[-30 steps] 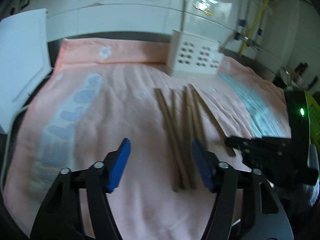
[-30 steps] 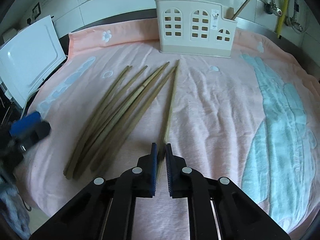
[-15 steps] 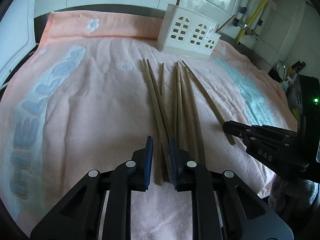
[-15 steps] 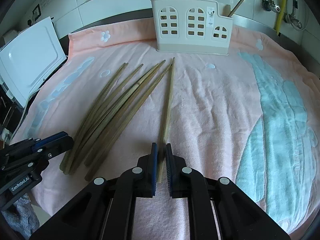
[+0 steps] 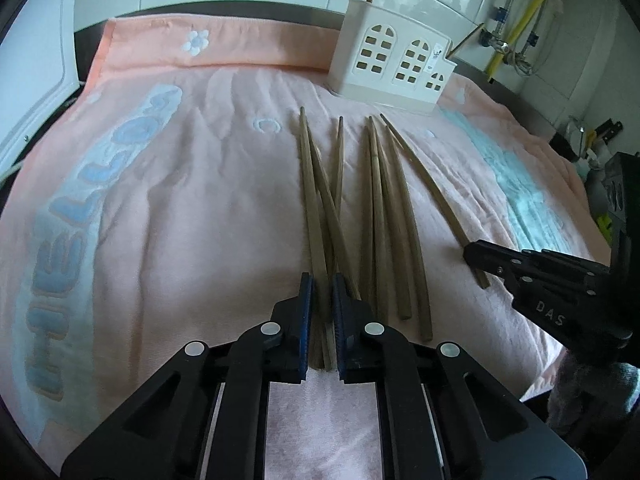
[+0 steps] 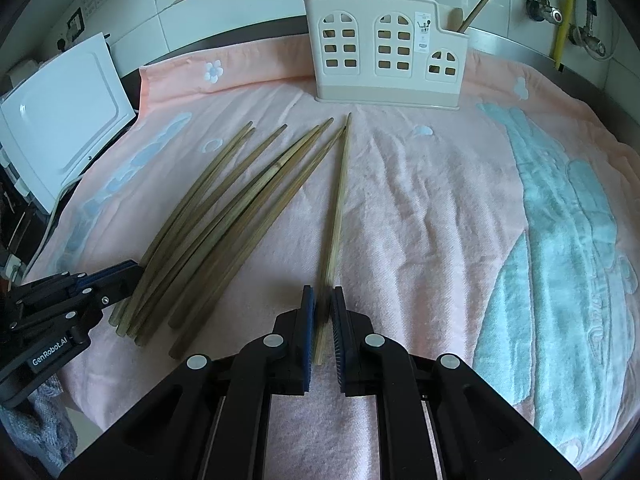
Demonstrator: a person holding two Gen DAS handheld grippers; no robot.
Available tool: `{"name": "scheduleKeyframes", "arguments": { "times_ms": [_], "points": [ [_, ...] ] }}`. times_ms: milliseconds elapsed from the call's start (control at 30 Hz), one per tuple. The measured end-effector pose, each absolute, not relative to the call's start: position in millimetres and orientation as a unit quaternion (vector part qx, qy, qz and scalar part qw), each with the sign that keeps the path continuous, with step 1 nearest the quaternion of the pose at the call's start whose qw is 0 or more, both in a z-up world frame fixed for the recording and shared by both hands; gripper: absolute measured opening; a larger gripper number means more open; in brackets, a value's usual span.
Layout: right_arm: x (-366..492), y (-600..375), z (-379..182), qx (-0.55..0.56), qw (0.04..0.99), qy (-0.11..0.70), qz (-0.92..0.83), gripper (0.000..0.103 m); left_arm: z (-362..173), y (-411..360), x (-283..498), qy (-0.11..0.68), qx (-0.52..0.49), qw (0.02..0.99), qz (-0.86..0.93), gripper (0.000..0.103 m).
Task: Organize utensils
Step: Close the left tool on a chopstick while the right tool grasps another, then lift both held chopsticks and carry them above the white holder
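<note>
Chopsticks (image 5: 320,216) pinched between left fingers (image 5: 306,308); right likewise.

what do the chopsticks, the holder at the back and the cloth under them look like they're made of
Chopsticks: probably bamboo or wood, matte tan-brown with a faint lengthwise grain, unlacquered by the look.
Holder: likely moulded plastic, smooth cream walls with clean window-shaped cutouts.
Cloth: terry towel, apparently cotton, with fuzzy looped pink pile that rumples into soft folds.

Left gripper (image 5: 322,292) clamped on chopsticks (image 5: 316,216).
Others fanned on pink towel (image 5: 192,208); holder (image 5: 390,60) behind; right gripper (image 5: 470,252) pinches outermost stick.
</note>
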State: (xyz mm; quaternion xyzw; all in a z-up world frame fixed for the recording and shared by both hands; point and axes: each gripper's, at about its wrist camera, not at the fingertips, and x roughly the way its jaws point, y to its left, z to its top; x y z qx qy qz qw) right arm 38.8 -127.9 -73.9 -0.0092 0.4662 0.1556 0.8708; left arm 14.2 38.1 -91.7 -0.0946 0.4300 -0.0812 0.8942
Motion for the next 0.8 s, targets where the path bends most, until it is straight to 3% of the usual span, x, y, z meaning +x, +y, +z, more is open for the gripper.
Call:
{"name": "scheduleKeyframes", "arguments": {
  "times_ms": [400, 800],
  "points": [
    [35, -130, -70, -0.008, 0.876, 0.455, 0.159, 0.009, -85, 48, 9, 0.411, -0.110, 0.901, -0.078, 0.006],
    [35, -137, -26, -0.009, 0.902, 0.399, 0.162, 0.009, -45, 59, 5, 0.345, -0.095, 0.931, -0.072, 0.005]
  ]
}}
